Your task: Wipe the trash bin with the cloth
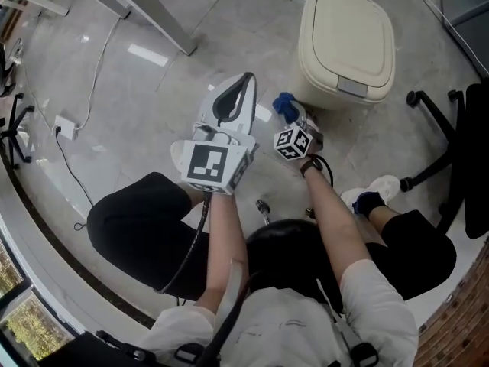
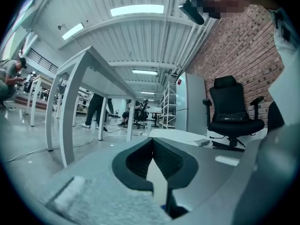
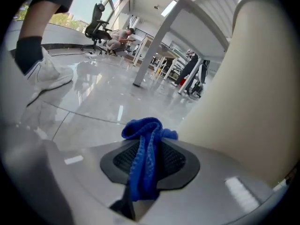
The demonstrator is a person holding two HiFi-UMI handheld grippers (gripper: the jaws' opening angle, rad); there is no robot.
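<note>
1. Right gripper (image 3: 151, 146): the tongs are clamped narrow on the blue cloth (image 3: 144, 168). The cloth is a knitted, looped terry fabric, bunched into a fold that runs up between the ribbed black pads and spills over their tips.

2. In the head view I see the right gripper (image 1: 289, 115) held low at the near-left foot of the trash bin (image 1: 344, 37). The cloth (image 1: 284, 107) sits just beside the bin's wall. I cannot tell whether it touches.

3. The trash bin is smooth cream plastic, a rounded rectangle in plan, with a flat lid and a grey bar at the lid's near edge. In the right gripper view its wall (image 3: 243, 88) fills the right side as a plain curved surface.

4. Left gripper (image 2: 153, 146): the tongs are closed, the pads meeting at their tips with nothing between them. In the head view the left gripper (image 1: 243, 82) is held left of the right one, well apart from the bin.

5. Markings: each gripper carries a marker cube (image 1: 293, 142) printed with black-and-white square patterns; the left one's face (image 1: 206, 163) shows larger.

6. Surroundings: the floor (image 1: 153, 90) is glossy grey stone-look tile. A black office chair (image 1: 451, 128) stands at the right. A brick wall (image 2: 234, 46) shows in the left gripper view.
</note>
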